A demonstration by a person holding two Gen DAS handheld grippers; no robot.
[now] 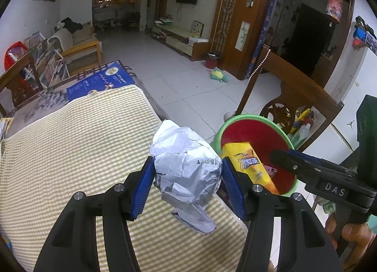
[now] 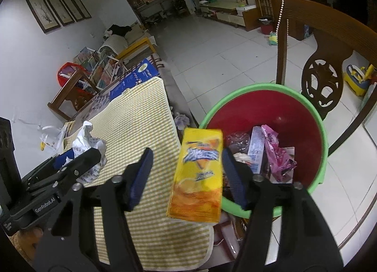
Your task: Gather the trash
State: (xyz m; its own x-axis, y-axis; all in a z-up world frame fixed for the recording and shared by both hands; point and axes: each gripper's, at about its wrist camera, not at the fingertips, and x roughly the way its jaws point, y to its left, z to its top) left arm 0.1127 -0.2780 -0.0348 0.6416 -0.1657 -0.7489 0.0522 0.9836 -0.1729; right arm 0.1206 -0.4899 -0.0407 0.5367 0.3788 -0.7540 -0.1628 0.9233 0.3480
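Your left gripper (image 1: 187, 186) has its blue pads (image 1: 141, 186) pressed against both sides of a crumpled sheet of printed paper (image 1: 186, 173), held above the yellow-striped mat (image 1: 70, 154), just beside the red bin with the green rim (image 1: 271, 121). Your right gripper (image 2: 186, 175) has its fingers spread apart, and the yellow chip bag (image 2: 198, 175) sits between them, leaning over the bin's near rim; whether either pad touches it is unclear. Inside the bin (image 2: 278, 116) lie pink wrappers (image 2: 278, 156) and a pale carton (image 2: 255, 149). A carved wooden chair (image 2: 322, 69) stands just behind the bin.
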